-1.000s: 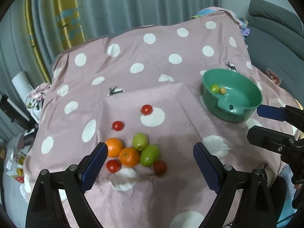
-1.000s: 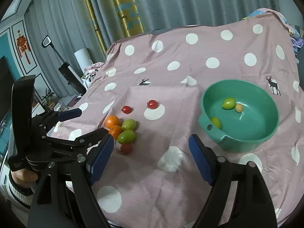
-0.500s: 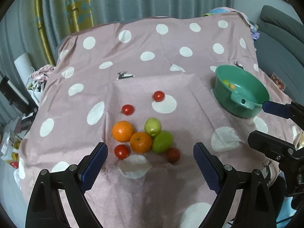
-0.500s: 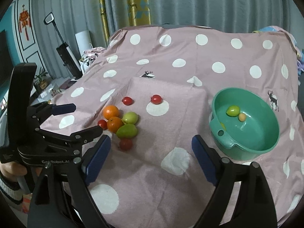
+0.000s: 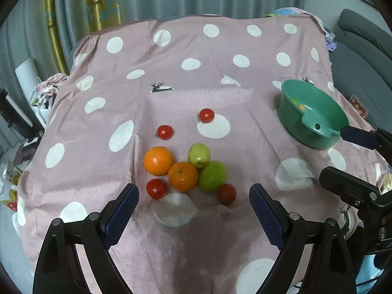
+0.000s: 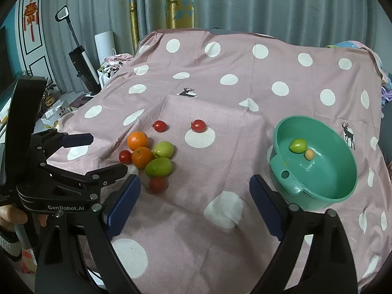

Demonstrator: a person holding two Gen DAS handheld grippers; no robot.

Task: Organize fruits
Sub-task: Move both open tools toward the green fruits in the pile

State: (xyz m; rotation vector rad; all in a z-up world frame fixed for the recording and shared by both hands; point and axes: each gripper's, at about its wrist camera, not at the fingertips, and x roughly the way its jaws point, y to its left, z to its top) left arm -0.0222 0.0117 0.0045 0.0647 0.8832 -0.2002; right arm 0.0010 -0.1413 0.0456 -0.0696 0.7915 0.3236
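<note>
Surface: worktop covered by a pink cloth [image 5: 220, 56] with white dots and small deer prints; grey and yellow curtains [image 6: 245, 5] behind it.

Loose fruit on the cloth, total eight pieces:
- Oranges, 2: far orange [image 5: 158, 160] and near orange [image 5: 183, 176], touching each other.
- Green fruits, 2: paler green fruit [image 5: 199, 155] and darker green fruit [image 5: 212, 175], touching each other; both also against the near orange.
- Small red tomatoes, 4: one tomato [image 5: 156, 188] just beside the oranges on the near left; one darker tomato [image 5: 227, 193] just beside the darker green fruit on the near right; two farther back, standing apart from the cluster, the left rear tomato [image 5: 164, 132] and the right rear tomato [image 5: 206, 115], the latter at the edge of a white dot.

Container: one green bowl [image 6: 343, 171] with a pierced handle tab, on the cloth to the right, well apart from the cluster. Contents seen in the right wrist view: one green fruit in the bowl [image 6: 298, 145] and one small tan-orange fruit [image 6: 309, 154], touching; a yellowish spot under the near rim, identity unclear.

Left claw [image 5: 193, 216]: jaws spread wide, nothing between the pads, hanging above the cloth just short of the fruit cluster.

Right claw [image 6: 194, 202]: jaws spread wide and have just been opening further; nothing between them, only bare cloth. It sits between the cluster and the bowl, touching neither.

A hand [image 6: 12, 216] grips the left claw's handle at the left edge of the right wrist view.
</note>
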